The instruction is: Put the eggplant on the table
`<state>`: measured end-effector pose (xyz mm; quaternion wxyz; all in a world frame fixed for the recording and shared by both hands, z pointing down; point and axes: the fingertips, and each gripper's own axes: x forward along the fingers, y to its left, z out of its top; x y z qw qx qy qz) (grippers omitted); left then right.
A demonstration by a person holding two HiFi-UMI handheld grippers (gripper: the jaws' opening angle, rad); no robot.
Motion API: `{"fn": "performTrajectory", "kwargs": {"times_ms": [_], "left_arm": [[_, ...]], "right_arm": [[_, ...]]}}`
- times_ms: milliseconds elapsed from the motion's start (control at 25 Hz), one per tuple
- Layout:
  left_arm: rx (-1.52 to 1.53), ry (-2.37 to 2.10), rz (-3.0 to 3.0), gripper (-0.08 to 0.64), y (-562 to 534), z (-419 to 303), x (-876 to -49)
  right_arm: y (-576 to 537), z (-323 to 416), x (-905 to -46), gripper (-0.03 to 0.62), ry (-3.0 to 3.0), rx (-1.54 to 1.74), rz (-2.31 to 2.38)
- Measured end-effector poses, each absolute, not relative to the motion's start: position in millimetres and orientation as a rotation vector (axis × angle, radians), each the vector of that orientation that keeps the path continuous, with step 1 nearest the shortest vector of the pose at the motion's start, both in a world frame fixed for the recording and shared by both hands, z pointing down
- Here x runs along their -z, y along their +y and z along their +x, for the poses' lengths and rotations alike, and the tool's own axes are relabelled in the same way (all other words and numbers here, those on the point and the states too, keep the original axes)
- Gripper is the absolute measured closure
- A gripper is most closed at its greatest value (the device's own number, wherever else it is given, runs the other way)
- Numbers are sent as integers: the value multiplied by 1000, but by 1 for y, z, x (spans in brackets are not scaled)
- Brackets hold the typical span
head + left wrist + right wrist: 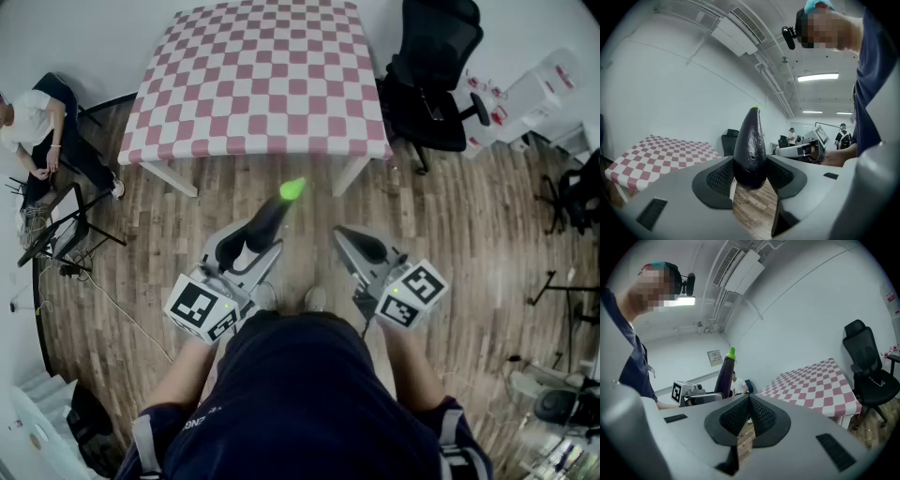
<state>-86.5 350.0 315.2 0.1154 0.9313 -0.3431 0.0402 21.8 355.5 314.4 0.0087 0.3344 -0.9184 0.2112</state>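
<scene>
- I was in the carrying step: my left gripper (750, 176) pinched the glossy dark-purple eggplant with the green stem tip (750, 145) by its thick lower end, stem tip pointing up and away from me.
- The eggplant hung over the wooden plank floor (469, 234), short of the near edge of the table with the pink-and-white checked cloth (253, 75), not yet above it.
- My right gripper (749, 417) had its jaws pressed together on nothing.
- Next, I judged, I needed to step up to the near edge, reach over the cloth, lower the eggplant and let go.
- The left gripper view showed both pads pressing the skin (the head view hid that contact); only the head view showed the stretch of floor left to cross.
</scene>
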Motion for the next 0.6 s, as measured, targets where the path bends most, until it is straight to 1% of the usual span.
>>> {"fn": "performTrajectory", "kwargs": {"times_ms": [320,600], "left_arm": [[-133,-999,2731,333,342,-81,-318],[-142,-1028,2725,333,342,-64,-320]], "right_arm": [[347,27,-316,577,-2873,-673,1044],[344,47,-320,577,-2881,-673,1033]]}}
